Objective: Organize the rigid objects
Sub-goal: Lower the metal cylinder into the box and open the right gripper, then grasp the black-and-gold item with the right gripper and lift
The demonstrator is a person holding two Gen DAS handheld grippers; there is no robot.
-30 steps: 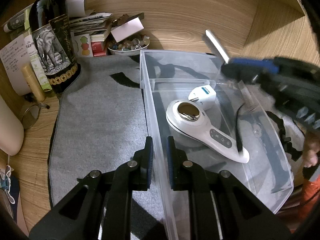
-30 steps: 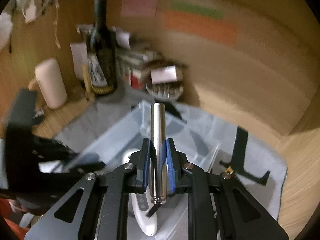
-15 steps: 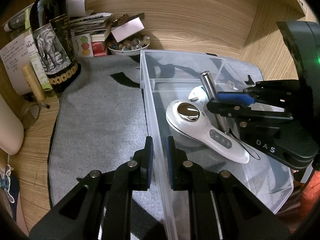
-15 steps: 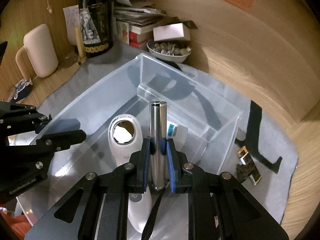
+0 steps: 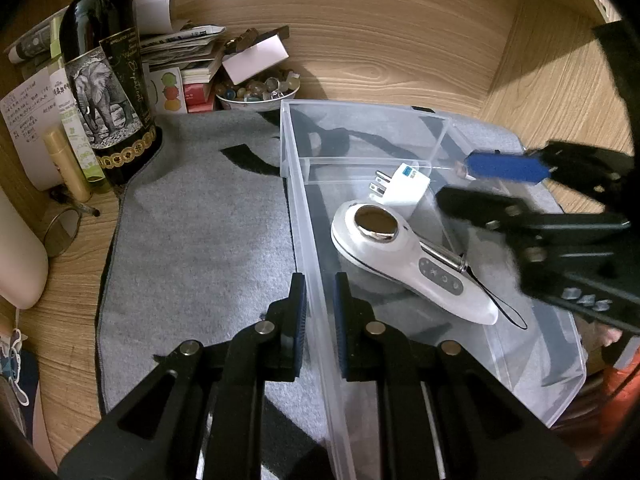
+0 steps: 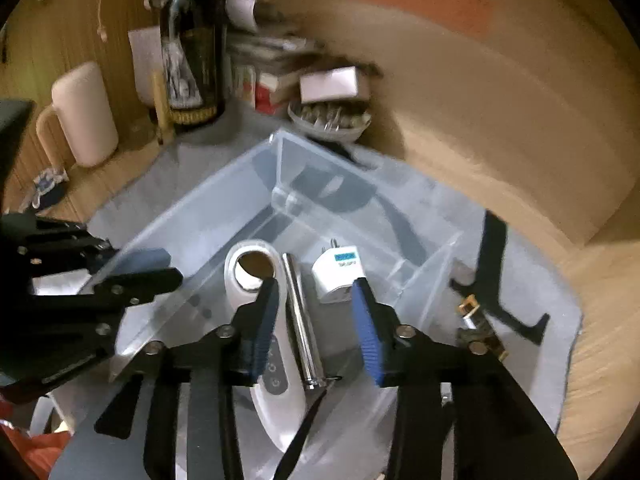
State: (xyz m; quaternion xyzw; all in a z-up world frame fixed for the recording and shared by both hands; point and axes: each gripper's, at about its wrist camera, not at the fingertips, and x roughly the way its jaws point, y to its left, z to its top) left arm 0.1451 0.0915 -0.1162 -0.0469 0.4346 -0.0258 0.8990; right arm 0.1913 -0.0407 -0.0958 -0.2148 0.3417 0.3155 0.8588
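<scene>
A clear plastic bin [image 5: 308, 248] sits on a grey mat. In it lie a white handheld device [image 5: 400, 256] with a metal disc, a white plug adapter [image 5: 404, 188] and a silver metal cylinder [image 6: 302, 320] with a black strap. My left gripper [image 5: 320, 316] is shut on the bin's left wall. My right gripper [image 6: 316, 316] is open above the cylinder, which lies beside the device [image 6: 264, 320] and adapter [image 6: 338, 272]. The right gripper also shows in the left wrist view [image 5: 480, 184].
A dark wine bottle [image 5: 108, 80], papers and a bowl of stones [image 5: 256, 92] stand at the back. A cream mug [image 6: 80, 116] is at left. A black stand [image 6: 496, 276] and a small gold-and-black item [image 6: 476, 320] lie on the mat [image 5: 192, 240] right of the bin.
My right gripper opened and let go of the metal cylinder, which now lies in the bin beside the white device. The right gripper has lifted back. The left gripper has not moved.
</scene>
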